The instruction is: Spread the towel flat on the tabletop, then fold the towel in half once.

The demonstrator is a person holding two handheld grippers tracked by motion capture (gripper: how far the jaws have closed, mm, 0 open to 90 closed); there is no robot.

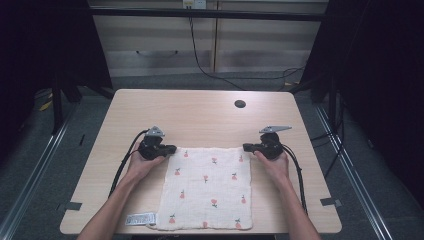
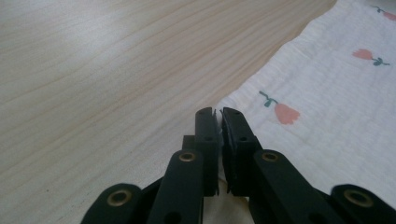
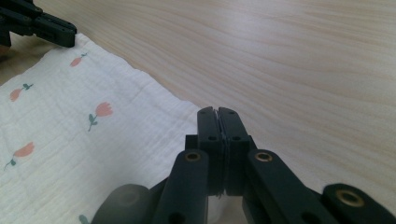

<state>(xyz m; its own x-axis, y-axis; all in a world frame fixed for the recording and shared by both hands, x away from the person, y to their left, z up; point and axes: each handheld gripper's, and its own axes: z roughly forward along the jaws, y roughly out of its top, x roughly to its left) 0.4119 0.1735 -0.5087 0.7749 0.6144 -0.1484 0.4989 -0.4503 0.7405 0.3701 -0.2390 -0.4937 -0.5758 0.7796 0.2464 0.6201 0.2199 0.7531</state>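
A white cloth (image 1: 207,187) printed with small pink flowers lies flat on the near half of the wooden table (image 1: 200,110). My left gripper (image 1: 173,148) lies at the cloth's far left corner. In the left gripper view its jaws (image 2: 218,114) are together, with a thin edge of the cloth (image 2: 327,102) pinched between them. My right gripper (image 1: 245,147) lies at the far right corner. Its jaws (image 3: 217,113) are pressed together right at the cloth's (image 3: 70,126) edge. The left gripper (image 3: 70,33) also shows at the far corner in the right gripper view.
A white label (image 1: 141,219) lies at the cloth's near left corner. A dark round hole (image 1: 240,104) is in the table's far right part. Tape marks (image 1: 73,205) (image 1: 331,202) sit near the front corners. Cables trail back along both forearms.
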